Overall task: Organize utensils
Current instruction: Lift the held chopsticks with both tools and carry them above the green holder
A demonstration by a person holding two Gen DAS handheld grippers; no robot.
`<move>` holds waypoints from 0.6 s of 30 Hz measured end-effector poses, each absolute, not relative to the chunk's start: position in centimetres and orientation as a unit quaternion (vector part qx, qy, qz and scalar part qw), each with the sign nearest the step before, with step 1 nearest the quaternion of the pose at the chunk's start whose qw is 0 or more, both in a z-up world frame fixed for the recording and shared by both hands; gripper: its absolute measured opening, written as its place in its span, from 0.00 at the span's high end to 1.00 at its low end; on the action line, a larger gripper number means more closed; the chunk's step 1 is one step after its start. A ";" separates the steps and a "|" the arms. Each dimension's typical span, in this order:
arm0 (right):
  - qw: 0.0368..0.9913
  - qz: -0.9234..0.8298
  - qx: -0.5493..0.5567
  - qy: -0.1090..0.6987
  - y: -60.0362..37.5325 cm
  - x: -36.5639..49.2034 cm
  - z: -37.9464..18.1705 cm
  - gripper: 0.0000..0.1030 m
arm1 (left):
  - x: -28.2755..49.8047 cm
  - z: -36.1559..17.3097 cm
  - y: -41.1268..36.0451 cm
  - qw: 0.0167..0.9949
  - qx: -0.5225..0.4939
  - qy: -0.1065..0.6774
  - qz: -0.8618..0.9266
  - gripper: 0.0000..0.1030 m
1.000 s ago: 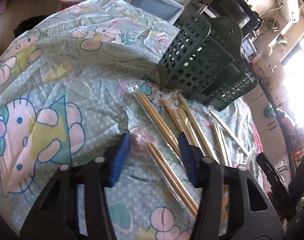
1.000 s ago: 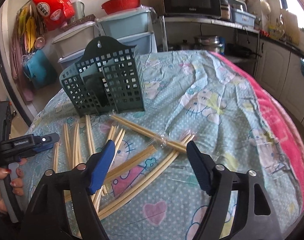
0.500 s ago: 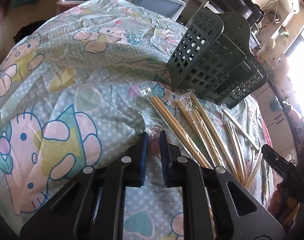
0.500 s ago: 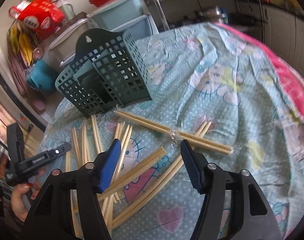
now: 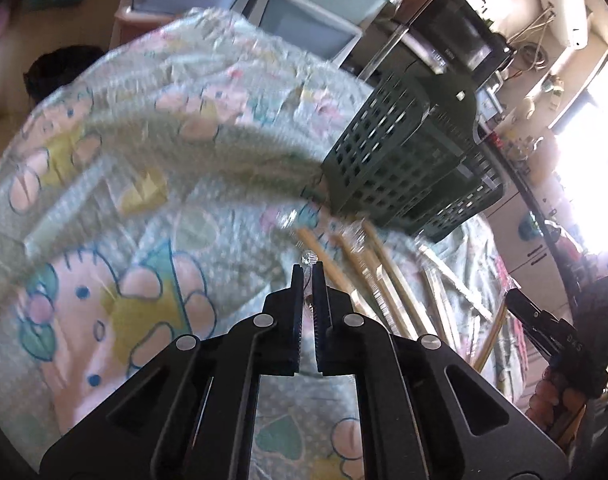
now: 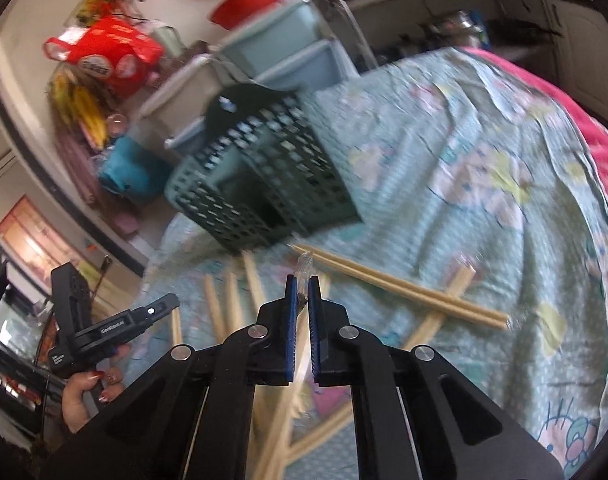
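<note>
Several plastic-wrapped pairs of wooden chopsticks lie on the cartoon-print tablecloth in front of a dark green slotted utensil basket. My left gripper is shut on the clear wrapper end of one chopstick pair, lifted off the cloth. My right gripper is shut on the wrapper end of another chopstick pair, whose sticks run down under the jaws. The basket stands just behind. More pairs lie on the cloth.
Stacked plastic drawers and a microwave stand behind the table. A red bag and a red bowl are at the back. A pink cloth edge runs along the right.
My right gripper was open over the chopsticks and has closed on a wrapped pair. My left gripper, shut half a second ago, has lifted its pair. Both views are blurred by motion.
</note>
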State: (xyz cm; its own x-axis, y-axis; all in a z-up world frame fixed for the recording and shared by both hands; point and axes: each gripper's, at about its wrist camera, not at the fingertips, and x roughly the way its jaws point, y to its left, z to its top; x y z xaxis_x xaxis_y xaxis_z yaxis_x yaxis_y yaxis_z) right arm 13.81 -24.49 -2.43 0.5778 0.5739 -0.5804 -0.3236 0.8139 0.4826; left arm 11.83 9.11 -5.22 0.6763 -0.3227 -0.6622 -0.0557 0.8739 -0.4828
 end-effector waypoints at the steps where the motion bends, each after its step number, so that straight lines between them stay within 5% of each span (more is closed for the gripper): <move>1: 0.874 0.265 0.160 0.374 -24.2 13.7 -1.8 0.95 | 11.8 -4.6 9.2 0.887 -0.238 0.388 -0.076 0.98; 18: 0.899 0.345 0.098 0.249 -20.8 12.7 8.9 0.96 | 11.9 6.8 6.6 0.931 -0.200 0.271 -0.143 0.98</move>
